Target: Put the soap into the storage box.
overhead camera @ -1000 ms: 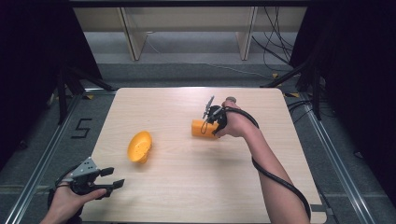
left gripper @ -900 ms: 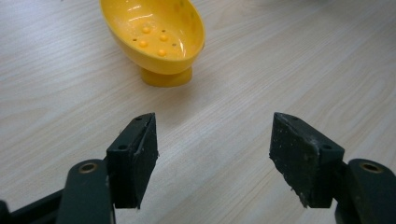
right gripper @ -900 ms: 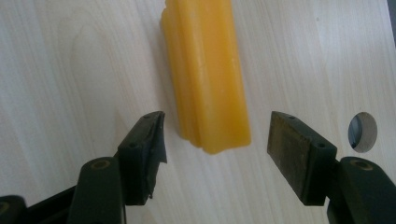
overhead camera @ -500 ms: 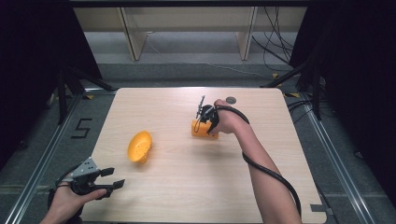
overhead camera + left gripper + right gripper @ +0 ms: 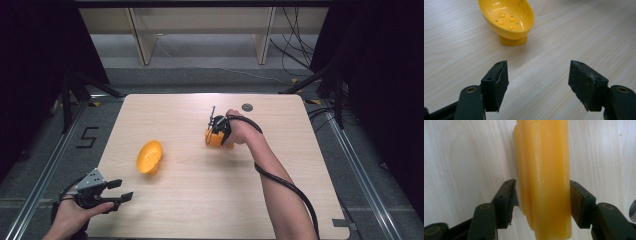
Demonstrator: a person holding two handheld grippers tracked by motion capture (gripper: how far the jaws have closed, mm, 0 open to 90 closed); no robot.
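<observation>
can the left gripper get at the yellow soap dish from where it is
Probably yes. The left gripper has its fingers apart with nothing between them, and only bare table lies between it and the yellow soap dish. The right gripper is away at the soap bar.

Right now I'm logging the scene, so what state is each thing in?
Orange soap bar: lying on the table, between the right gripper's jaws.
Yellow soap dish: upright, empty, untouched.
Right gripper: jaws just closing, pads against the bar.
Left gripper: open, holding nothing.
</observation>
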